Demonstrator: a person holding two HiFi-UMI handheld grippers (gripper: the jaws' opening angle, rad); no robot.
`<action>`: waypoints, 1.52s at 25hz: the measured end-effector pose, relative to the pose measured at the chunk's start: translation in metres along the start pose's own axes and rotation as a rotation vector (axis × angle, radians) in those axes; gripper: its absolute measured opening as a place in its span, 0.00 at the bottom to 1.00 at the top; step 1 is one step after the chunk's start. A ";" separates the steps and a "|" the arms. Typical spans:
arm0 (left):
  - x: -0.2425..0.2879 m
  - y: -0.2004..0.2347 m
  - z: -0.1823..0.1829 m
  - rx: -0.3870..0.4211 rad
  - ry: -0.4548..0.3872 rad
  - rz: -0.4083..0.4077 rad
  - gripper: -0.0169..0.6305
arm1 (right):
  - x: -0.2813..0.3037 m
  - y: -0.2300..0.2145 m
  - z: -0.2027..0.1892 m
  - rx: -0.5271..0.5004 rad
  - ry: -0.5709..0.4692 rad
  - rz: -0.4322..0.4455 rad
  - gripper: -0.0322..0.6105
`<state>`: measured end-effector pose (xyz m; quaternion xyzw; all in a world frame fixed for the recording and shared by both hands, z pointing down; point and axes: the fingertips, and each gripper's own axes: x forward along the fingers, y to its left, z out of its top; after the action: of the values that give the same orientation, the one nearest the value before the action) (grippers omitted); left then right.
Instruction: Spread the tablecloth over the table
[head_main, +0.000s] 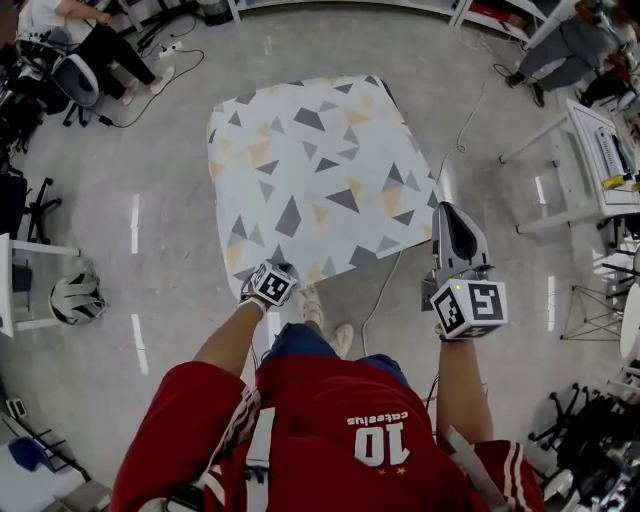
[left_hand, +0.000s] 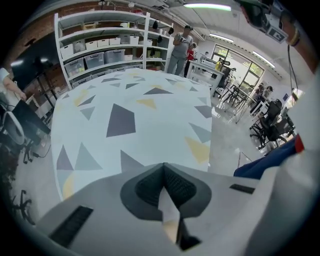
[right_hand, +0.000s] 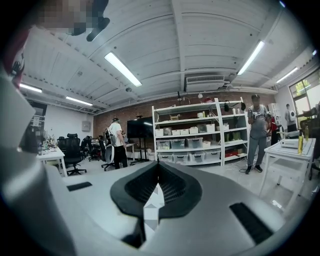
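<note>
Left gripper (head_main: 274, 270) and right gripper (head_main: 446, 210) jaws pinch shut on the tablecloth (head_main: 315, 170)'s near corners, pulling it flat over the desk.

A helmet (head_main: 77, 298) is lying on the floor; a cable (head_main: 385, 285) is trailing nearby; one person (head_main: 85, 35) is sitting; another (right_hand: 257, 132) is standing beside shelves (right_hand: 192, 132) holding bins.

Red jersey (head_main: 330, 430), white stripes, number 10; blue jeans (head_main: 300, 345); grey right tongs (head_main: 448, 212).
</note>
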<state>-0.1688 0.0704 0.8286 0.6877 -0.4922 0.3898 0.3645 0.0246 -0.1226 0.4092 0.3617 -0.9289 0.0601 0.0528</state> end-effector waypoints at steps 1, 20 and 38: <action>-0.001 0.000 0.000 0.001 -0.002 0.001 0.03 | 0.000 -0.001 0.001 0.000 -0.001 -0.001 0.07; -0.062 0.076 0.069 -0.117 -0.233 0.054 0.04 | 0.044 -0.012 0.034 -0.006 -0.038 -0.007 0.07; -0.315 0.118 0.289 -0.085 -0.950 0.159 0.03 | 0.089 0.010 0.085 -0.064 -0.099 0.027 0.07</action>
<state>-0.2975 -0.0917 0.4363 0.7345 -0.6706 0.0385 0.0962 -0.0516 -0.1875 0.3367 0.3500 -0.9365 0.0132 0.0178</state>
